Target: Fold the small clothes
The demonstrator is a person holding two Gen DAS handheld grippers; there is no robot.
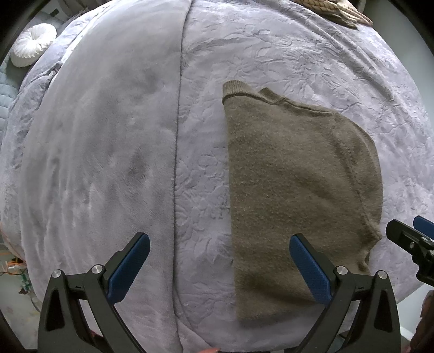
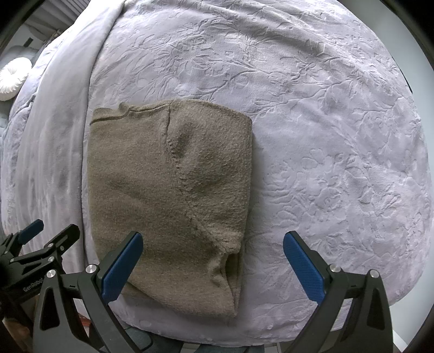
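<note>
A bed covered by a pale lilac blanket (image 2: 312, 114) with an embossed floral pattern fills both views; a white round cushion (image 1: 32, 44) lies at its far left edge and a beige woven item (image 1: 336, 10) at the far edge. An olive-brown knitted garment (image 2: 168, 190), folded lengthwise with its ribbed neckline away from the cameras, lies flat on the blanket near the front edge of the bed. The left tool (image 1: 219, 264) and the right tool (image 2: 213, 260) both hover above the garment's near end, jaws spread wide and empty.
</note>
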